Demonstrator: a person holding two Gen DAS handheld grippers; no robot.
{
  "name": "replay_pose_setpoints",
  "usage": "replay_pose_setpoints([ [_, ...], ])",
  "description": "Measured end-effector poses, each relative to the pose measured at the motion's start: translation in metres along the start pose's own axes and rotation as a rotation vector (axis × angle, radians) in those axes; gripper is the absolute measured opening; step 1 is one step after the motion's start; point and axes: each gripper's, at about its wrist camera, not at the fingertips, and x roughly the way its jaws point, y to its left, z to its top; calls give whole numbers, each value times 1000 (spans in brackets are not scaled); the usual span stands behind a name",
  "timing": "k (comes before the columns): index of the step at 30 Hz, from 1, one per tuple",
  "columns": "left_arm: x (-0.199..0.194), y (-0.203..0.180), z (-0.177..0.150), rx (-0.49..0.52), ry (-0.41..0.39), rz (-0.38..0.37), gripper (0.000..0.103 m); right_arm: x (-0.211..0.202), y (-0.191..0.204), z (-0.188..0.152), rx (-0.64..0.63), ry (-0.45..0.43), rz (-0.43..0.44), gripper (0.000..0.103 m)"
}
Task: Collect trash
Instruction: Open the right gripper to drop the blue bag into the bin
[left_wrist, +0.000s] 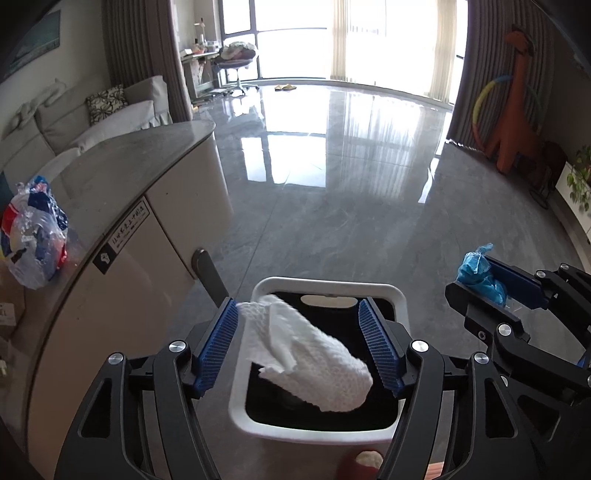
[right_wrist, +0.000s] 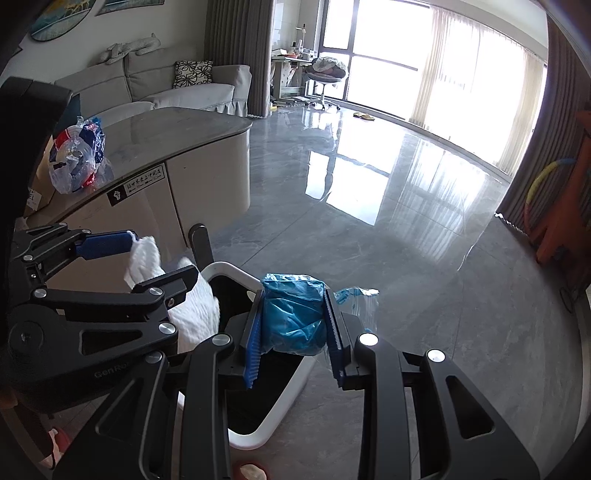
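Glossy grey tiled floor (left_wrist: 332, 229) of a living room, white-rimmed rectangular bin (left_wrist: 328, 286) below. Left gripper (left_wrist: 306, 347) spread wide, crumpled white paper towel (left_wrist: 314, 354) loose between its pads above the bin. Right gripper (right_wrist: 293, 332) clamps a crumpled blue plastic bag (right_wrist: 295, 317).

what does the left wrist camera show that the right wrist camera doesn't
Left wrist only: the full bin opening below the open left gripper, an orange giraffe whole, a plant.

Right wrist only: the blue bag pinched full-on in the right gripper, wall pictures.

Both: the paper towel over the bin, touching only one pad, the plastic bag on the counter, sofa, windows.
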Motion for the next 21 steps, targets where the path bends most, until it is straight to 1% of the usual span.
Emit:
replay_pose_setpoints([
  [7, -3, -7, 2, 15, 0, -13, 69, -5, -4, -2, 1, -1, -17, 31],
  [12, -8, -3, 2, 11, -9, -3, 70, -6, -2, -3, 2, -4, -10, 31],
  [16, -15, 5, 2, -1, -22, 23, 70, -4, 6, -1, -8, -7, 9, 31],
  [21, -21, 28, 2, -23, -31, 68, 70, 6, 23, 4, -22, -5, 45, 31],
])
